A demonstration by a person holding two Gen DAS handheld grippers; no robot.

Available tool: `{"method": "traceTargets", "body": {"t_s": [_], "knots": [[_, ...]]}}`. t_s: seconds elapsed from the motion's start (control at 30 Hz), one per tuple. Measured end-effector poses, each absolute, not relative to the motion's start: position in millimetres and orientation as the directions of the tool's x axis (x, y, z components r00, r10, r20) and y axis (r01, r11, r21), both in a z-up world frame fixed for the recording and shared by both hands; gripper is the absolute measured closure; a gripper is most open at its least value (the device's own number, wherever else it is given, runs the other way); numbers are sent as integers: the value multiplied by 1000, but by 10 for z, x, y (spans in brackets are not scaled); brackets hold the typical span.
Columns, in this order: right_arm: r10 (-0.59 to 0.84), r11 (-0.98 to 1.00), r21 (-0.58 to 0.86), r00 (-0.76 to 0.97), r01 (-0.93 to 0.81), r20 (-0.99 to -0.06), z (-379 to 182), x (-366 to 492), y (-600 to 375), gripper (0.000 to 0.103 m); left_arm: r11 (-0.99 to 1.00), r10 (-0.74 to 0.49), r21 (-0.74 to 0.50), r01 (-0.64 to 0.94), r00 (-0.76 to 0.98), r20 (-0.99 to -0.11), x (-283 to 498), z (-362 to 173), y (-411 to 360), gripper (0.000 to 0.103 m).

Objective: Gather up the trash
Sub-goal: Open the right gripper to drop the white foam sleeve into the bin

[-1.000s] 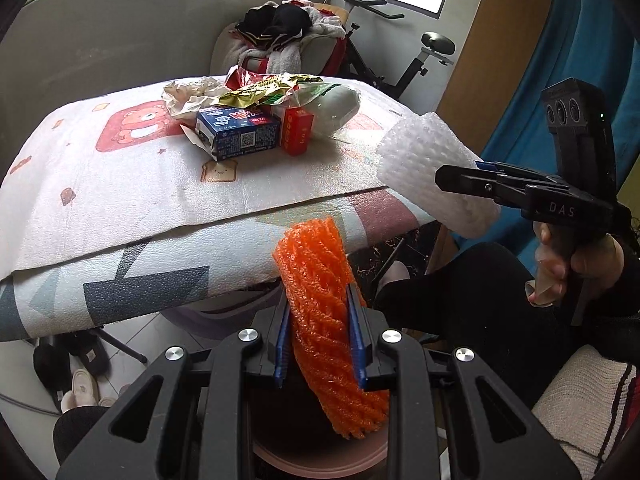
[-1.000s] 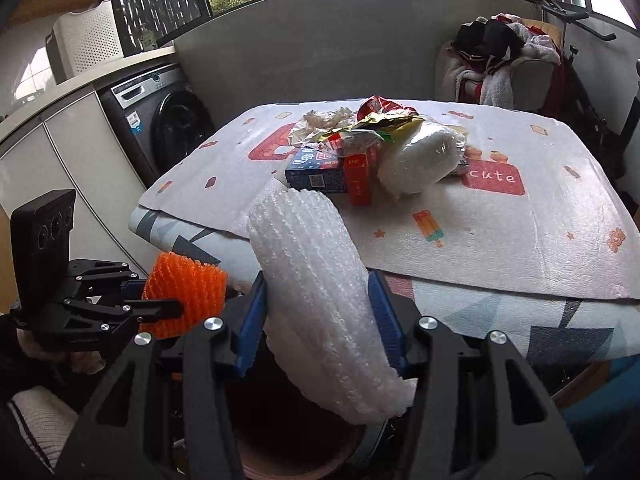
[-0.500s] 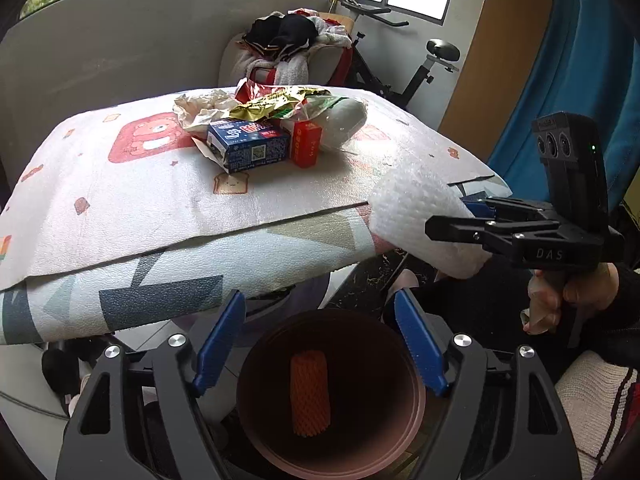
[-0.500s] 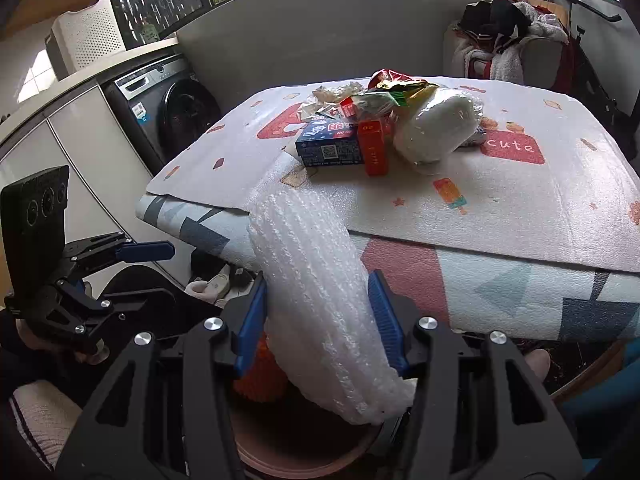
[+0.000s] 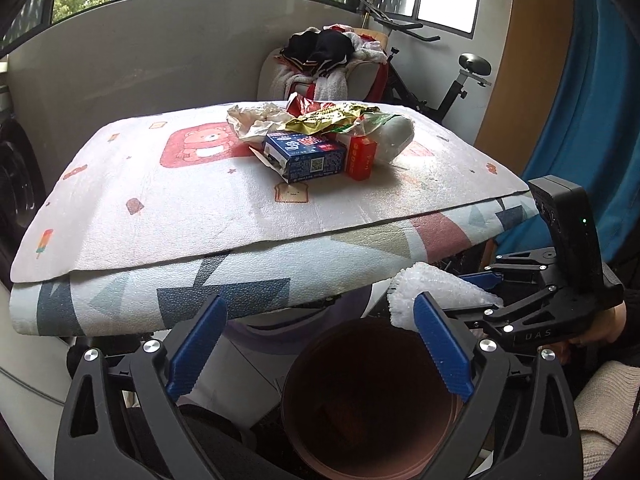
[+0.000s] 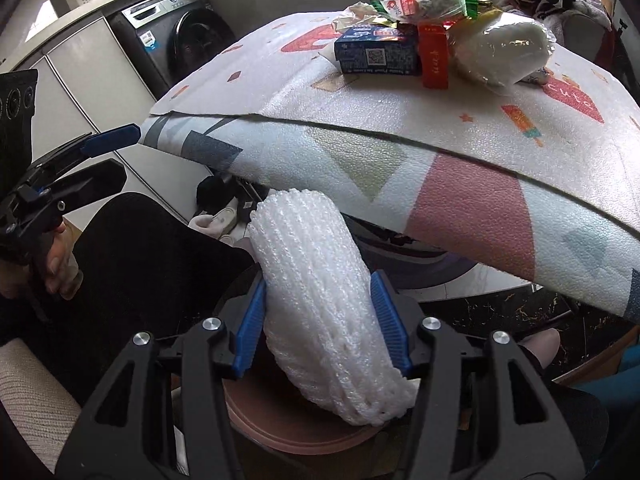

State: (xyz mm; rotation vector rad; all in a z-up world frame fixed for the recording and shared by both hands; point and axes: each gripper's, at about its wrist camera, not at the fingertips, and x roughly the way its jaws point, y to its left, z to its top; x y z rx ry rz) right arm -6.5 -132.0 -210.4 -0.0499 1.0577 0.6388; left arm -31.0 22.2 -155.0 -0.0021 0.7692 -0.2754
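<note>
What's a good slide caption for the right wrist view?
Right hand-held gripper holds white foam netting over the brown bin, jaws opening.

Home, lived-in utility/balcony room: front-load washing machine (image 6: 188,46) beside white cabinets (image 6: 86,80), exercise bike (image 5: 452,76) by the window, chair heaped with clothes (image 5: 328,56), kids' cartoon foam mat (image 5: 192,200) covering the surface, shoes (image 6: 218,216) on the floor.

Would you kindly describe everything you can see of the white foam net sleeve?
The white foam net sleeve is a soft tube of woven foam mesh, curved and slightly squashed. The right gripper, whose jaws are opening, still has its blue pads against the sleeve's sides near the middle. Its lower end hangs just above the brown bin; its open upper end points toward the table edge. Only the pads touch it.
</note>
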Motion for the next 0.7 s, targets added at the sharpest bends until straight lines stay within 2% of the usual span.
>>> {"method": "traceTargets", "body": {"t_s": [0.13,0.23,0.27,0.3,0.4,0.7], "knots": [[460,826,267,320,-497,-828,-2131,-36,-1327,47,965,-246,-112,236,677,-694,-296,-1580,240,11],[457,823,257,323,-506,-829,-2115,-50,-1313,30,966,-246,-118,232,669,-702,-290,-1598,244,11],[452,824,248,328,-509,-830,-2110,-58,-1305,20,966,-246,-120,230,666,-704,-288,-1604,247,11],[449,824,241,332,-512,-830,-2102,-65,-1299,13,966,-247,-122,229,663,-706,-285,-1614,253,11],[438,827,225,341,-516,-832,-2092,-76,-1291,9,966,-247,-123,228,661,-709,-278,-1621,256,11],[424,850,227,364,-475,-829,-2080,-35,-1398,6,966,-245,-123,226,656,-714,-264,-1633,251,11]]}}
